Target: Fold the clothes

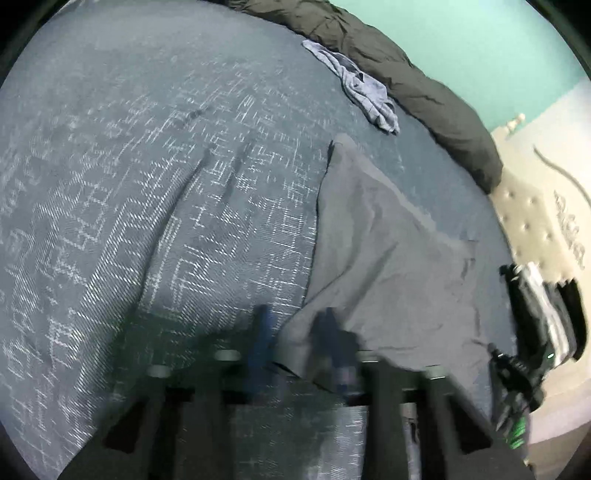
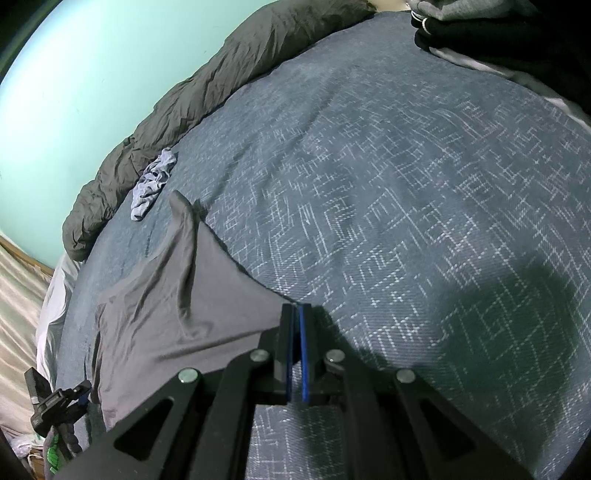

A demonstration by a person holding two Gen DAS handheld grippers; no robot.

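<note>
A grey garment [image 1: 388, 251] [image 2: 177, 302] lies spread on the blue patterned bedspread [image 1: 147, 184] [image 2: 406, 184]. In the blurred left wrist view, my left gripper [image 1: 295, 332] has its blue fingers [image 1: 262, 332] apart, and a near edge of the garment runs between them. My right gripper [image 2: 296, 310] is shut on another corner of the garment, pulling the cloth taut towards its pads. Each gripper shows small in the other's view: the right gripper [image 1: 528, 332] at the garment's right edge, the left gripper [image 2: 55, 402] at the lower left.
A small crumpled light blue garment [image 1: 362, 88] [image 2: 153, 181] lies beyond the grey one, beside a rolled dark grey duvet [image 1: 406, 74] [image 2: 207, 81] along the teal wall. Dark clothes [image 2: 498, 33] are piled at the bed's far corner. A beige tufted panel [image 1: 532, 214] borders the bed.
</note>
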